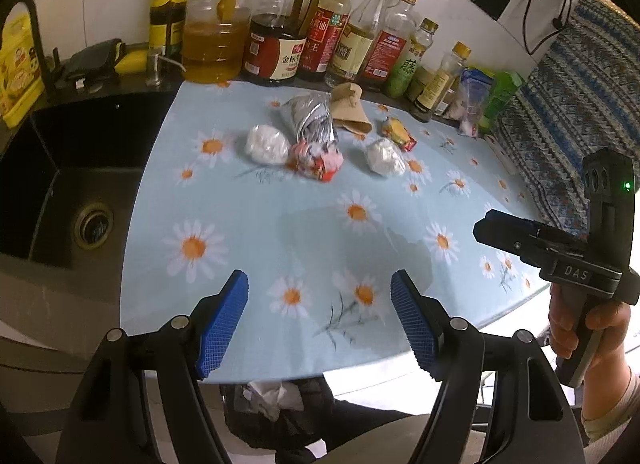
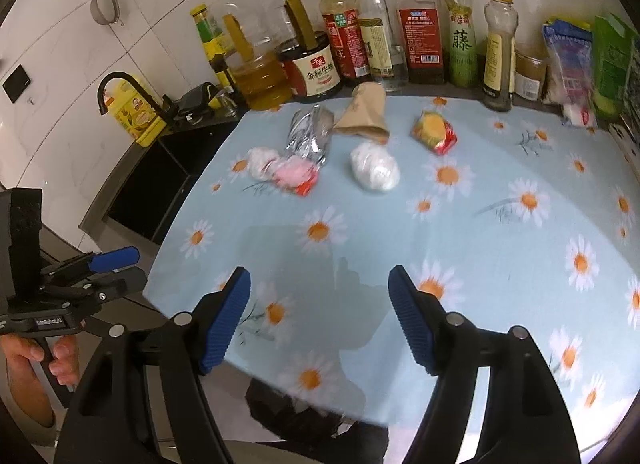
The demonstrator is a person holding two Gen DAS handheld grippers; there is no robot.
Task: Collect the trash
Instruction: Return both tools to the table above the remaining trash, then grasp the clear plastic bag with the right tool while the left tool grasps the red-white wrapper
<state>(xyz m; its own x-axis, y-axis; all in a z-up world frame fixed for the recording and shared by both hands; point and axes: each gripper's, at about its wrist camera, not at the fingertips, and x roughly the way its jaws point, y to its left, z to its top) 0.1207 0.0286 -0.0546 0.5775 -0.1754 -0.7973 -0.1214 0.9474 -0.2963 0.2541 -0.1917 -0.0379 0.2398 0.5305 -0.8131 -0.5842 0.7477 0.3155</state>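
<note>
Reaching across the daisy-print mat from its near edge is the main exposure at this moment, because every piece of trash lies toward the far edge, close to the row of bottles. The left gripper and the right gripper both stand wide with nothing between the blue pads, each hovering over the near edge. The trash consists of two white paper wads, a silver foil wrapper, a crumpled pink-and-red wrapper touching the foil, a flattened brown paper cup and a yellow-and-red packet. A gripper carried too far past the cup is likely to strike a bottle; these stand close together, so one tipping could take down its neighbours. The foil and the pink wrapper overlap, so closing on one may drag the other along or drop it off the mat's left edge into the black sink. The wads look light and springy and could squirt out from under a shallow pinch. A dark bag holding tissue appears below the near edge, though only part of it shows and its opening cannot be judged; a release made too early could miss it and land on the floor. Both grippers converging on the same cluster risk colliding.
</note>
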